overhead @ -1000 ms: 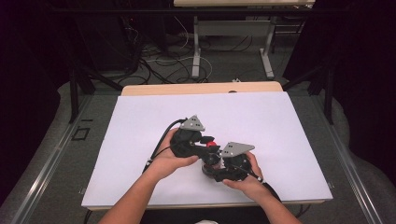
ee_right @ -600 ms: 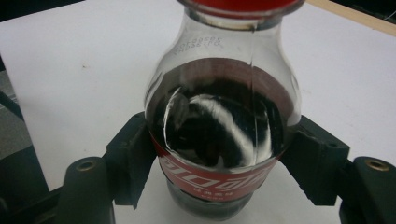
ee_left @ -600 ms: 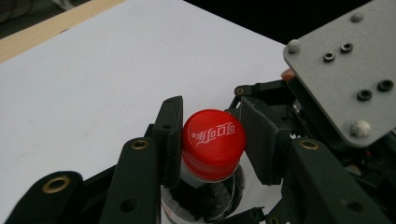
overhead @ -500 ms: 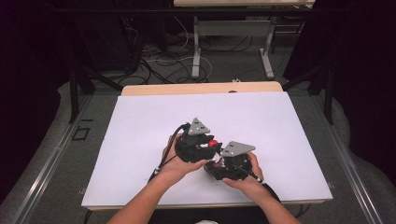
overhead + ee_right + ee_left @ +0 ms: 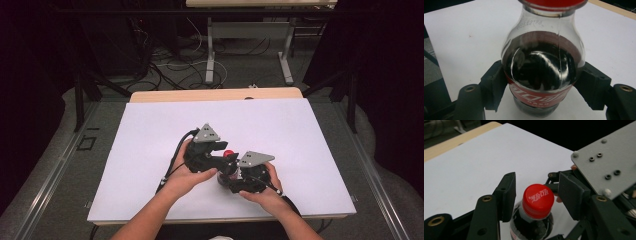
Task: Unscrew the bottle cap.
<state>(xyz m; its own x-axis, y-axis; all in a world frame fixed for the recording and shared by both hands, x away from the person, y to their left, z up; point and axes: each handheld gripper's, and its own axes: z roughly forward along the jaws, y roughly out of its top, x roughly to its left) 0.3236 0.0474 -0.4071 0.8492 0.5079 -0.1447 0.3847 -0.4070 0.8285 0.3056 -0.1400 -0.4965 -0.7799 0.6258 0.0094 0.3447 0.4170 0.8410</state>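
A small cola bottle (image 5: 541,65) with dark drink and a red label stands upright on the white table (image 5: 150,130). My right gripper (image 5: 544,87) is shut on the bottle's body, one pad pressed on each side. The red cap (image 5: 538,200) is on the bottle, also seen in the high view as the cap (image 5: 228,153). My left gripper (image 5: 538,192) reaches over the top with a jaw on either side of the cap. Its jaws have just been opening, and a narrow gap shows between each pad and the cap. In the high view the left gripper (image 5: 222,156) and right gripper (image 5: 227,177) sit close together near the table's front.
The white sheet covers a wooden tabletop whose far edge (image 5: 215,94) shows as a tan strip. Beyond it are desk legs (image 5: 210,50) and loose cables (image 5: 165,60) on the floor. Black cables trail from both grippers toward the person's forearms.
The left hand has shifted only slightly over the bottle's top. The right hand and the bottle have stayed where they were.
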